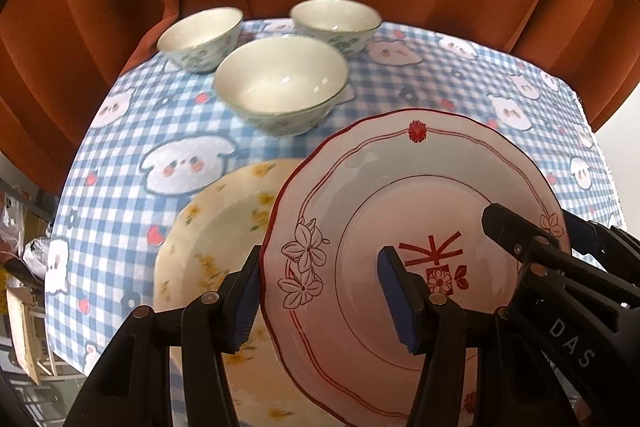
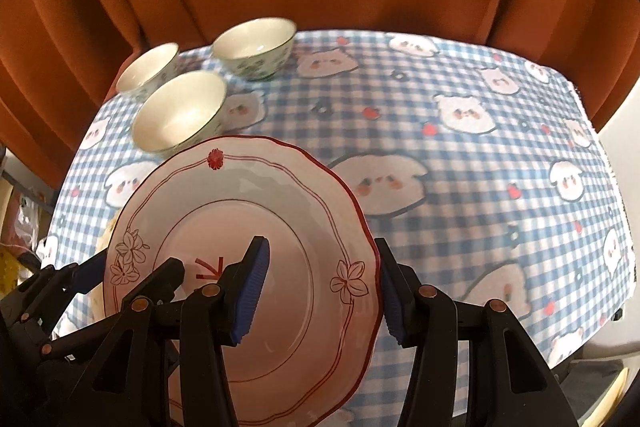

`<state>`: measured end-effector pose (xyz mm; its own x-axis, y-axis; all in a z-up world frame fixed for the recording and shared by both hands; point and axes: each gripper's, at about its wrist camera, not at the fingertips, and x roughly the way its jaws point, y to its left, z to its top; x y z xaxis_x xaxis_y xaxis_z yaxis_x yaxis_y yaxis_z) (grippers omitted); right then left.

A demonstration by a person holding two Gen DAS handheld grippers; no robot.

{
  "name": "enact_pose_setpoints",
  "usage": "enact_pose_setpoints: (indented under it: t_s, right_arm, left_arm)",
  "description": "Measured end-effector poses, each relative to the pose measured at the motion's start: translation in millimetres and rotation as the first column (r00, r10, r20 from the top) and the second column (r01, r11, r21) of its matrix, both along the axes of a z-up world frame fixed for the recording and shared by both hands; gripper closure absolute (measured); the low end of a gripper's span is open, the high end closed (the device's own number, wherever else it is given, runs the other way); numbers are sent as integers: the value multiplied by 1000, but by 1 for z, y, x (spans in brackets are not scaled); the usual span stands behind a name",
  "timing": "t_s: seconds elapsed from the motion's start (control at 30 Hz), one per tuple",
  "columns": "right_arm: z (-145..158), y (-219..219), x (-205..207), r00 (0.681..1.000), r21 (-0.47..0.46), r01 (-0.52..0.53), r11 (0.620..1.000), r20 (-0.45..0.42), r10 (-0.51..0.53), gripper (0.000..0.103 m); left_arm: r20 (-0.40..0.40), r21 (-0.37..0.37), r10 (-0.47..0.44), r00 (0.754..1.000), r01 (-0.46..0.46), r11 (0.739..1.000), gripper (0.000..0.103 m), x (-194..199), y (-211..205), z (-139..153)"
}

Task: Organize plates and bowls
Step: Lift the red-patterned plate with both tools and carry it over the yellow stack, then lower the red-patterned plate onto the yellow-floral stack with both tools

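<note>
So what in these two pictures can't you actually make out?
- Yellow-flowered cream plate: left view, right half under the red-rimmed white plate; right view, almost wholly hidden.
- Red-rimmed plate's near edge: both views, behind the left tongs and right tongs.
- Red character at its centre: right view, covered by a tong finger.
- Three white floral bowls: undersides unseen.

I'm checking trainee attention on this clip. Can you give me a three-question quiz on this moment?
1. How many bowls stand on the checked tablecloth?
2. True or false: only the left gripper grips the red-rimmed plate.
3. What lies partly under that plate? A) a yellow-flowered plate B) a bowl C) a spoon

Key: 1. Three. 2. False; the right gripper clamps the opposite rim, one of its fingers on the plate's face. 3. A.
</note>
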<state>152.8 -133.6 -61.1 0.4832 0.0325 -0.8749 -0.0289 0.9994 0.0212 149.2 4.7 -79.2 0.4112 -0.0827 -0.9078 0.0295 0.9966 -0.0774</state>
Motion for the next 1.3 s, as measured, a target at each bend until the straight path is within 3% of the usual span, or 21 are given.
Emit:
enact_pose_setpoints:
  t_s: [0.57,1.03,1.17,1.23,1.3]
  right_arm:
    - [-41,48,9,992,-37,-55,998,-113,50,48]
    - [-43,54,12,990,-42,-70,997,-128,64,48]
    - [-32,49,3,996,-79,-51,996,-83,44,49]
    - [-30,47,1,996,-77,-51,996,-81,45,69]
    - [-31,50,1,995,-101,-70,992,-80,62,73]
  left_arm:
    - [-83,-13,51,995,-53,999,46,-6,38,-36]
    - [-88,-27,70,994,-73,997,47,-6,44,-39]
    - [-88,-29,69,994,-72,997,47,-5,44,-39]
    - [-89,-25,67,994,-69,997,47,-5,43,-39]
    - [-89,-26,65,994,-68,997,47,-5,42,-38]
